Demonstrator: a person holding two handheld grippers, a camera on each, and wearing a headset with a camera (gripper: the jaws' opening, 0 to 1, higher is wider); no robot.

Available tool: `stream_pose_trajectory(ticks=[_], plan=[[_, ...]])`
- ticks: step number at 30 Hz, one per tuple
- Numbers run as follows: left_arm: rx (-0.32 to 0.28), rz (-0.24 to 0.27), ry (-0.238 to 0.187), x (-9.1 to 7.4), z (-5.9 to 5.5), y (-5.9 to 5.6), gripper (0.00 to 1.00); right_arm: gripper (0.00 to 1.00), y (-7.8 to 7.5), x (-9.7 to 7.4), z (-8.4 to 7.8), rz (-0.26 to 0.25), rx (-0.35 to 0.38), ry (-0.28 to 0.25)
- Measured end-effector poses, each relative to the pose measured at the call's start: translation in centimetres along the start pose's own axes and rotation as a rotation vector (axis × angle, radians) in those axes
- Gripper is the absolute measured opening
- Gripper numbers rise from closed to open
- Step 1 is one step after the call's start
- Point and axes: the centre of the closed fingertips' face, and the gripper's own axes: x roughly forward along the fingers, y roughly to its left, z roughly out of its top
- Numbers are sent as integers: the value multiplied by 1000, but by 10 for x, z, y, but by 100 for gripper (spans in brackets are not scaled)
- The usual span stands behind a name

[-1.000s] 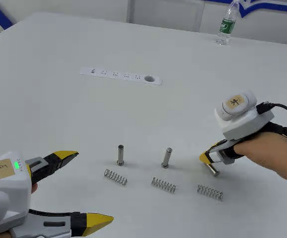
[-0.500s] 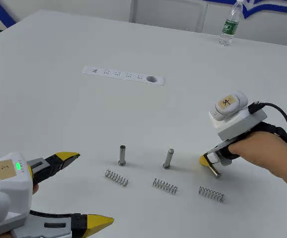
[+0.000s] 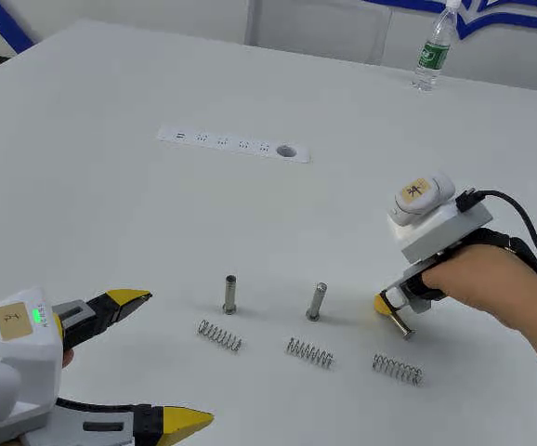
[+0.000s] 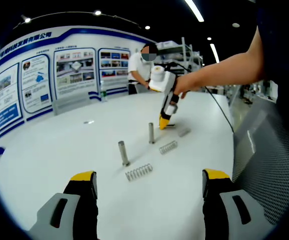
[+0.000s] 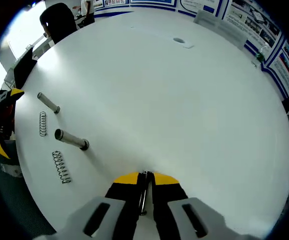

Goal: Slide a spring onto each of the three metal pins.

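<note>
Two metal pins stand upright on the white table, the left pin [image 3: 229, 294] [image 4: 123, 152] [image 5: 48, 102] and the middle pin [image 3: 317, 302] [image 4: 151, 133] [image 5: 70, 139]. My right gripper [image 3: 385, 302] [image 5: 143, 177] is shut on the third pin [image 3: 399, 322] [image 5: 143, 195], which is tilted with its lower end at the table. Three springs lie flat in front of the pins: left spring [image 3: 219, 335] [image 4: 138, 172], middle spring [image 3: 308, 352] [image 4: 168, 147], right spring [image 3: 398, 369]. My left gripper [image 3: 157, 362] [image 4: 149, 190] hovers open at the near left, holding nothing.
A white power strip [image 3: 231, 146] lies farther back on the table. A water bottle [image 3: 433, 51] stands at the far right edge. In the left gripper view a person [image 4: 139, 70] stands behind the table. A black cable [image 3: 519, 218] trails from the right gripper.
The right gripper's upper body has swung to the left while its tips and the pin stay by the table. The left gripper has hardly moved.
</note>
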Motion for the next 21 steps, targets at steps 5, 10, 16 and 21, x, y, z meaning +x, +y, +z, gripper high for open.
stream_pose_trajectory(ticks=[5,10,16,21], plan=[[-1,3,-1,-1,0,1,88,10,-2,1,0,9,8,9],[-3,5,5,-1,-2,1,88,9,-1,2,0,-1,8,21],[0,4,5,0,-1,1,87,8,-1,2,1,-18,19,23],[8,4,1,0,3,3,87,8,-2,0,0,-15,24,-13]])
